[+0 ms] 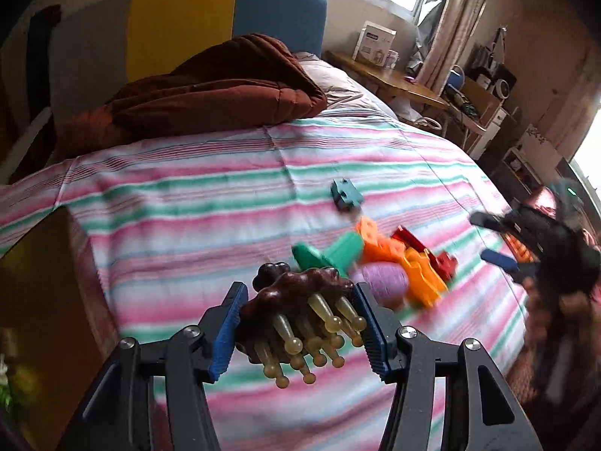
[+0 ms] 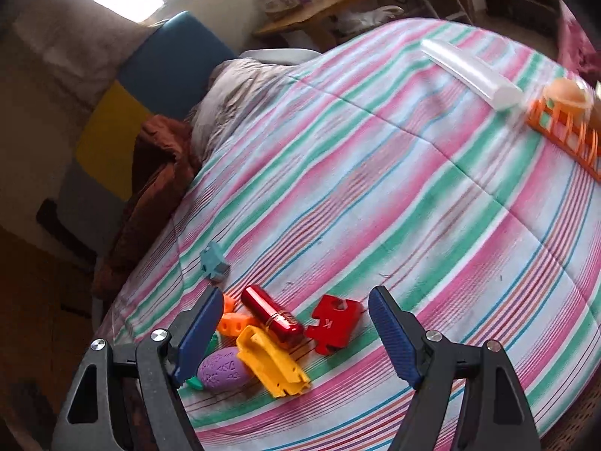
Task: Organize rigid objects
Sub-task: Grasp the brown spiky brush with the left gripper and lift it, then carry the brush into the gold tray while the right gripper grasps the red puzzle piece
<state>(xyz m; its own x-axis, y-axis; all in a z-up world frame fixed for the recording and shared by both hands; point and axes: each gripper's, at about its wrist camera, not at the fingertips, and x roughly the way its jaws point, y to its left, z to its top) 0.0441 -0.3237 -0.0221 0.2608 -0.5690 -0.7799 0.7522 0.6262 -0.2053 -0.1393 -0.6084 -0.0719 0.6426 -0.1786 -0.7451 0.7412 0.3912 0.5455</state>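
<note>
My left gripper [image 1: 300, 293] is shut on a dark brown massager [image 1: 285, 300] with several yellowish knobbed prongs, held above the striped bedsheet [image 1: 188, 206]. Just beyond it lies a pile of toys: a green piece [image 1: 330, 253], an orange block [image 1: 379, 242] and a purple egg [image 1: 383, 282]. A teal puzzle piece [image 1: 346, 194] lies apart, farther back. My right gripper [image 2: 296, 293] stands open over the same pile. Between its fingers I see a red cylinder [image 2: 272, 317], a red puzzle piece [image 2: 332, 323], a yellow piece [image 2: 272, 362] and the purple egg [image 2: 223, 368].
An orange basket [image 2: 563, 131] holding a peach ball sits near the bed's far right edge, beside a white tube [image 2: 469, 71]. A brown quilt [image 1: 210, 94] is bunched at the headboard end. A wooden desk [image 1: 394, 75] stands beyond the bed.
</note>
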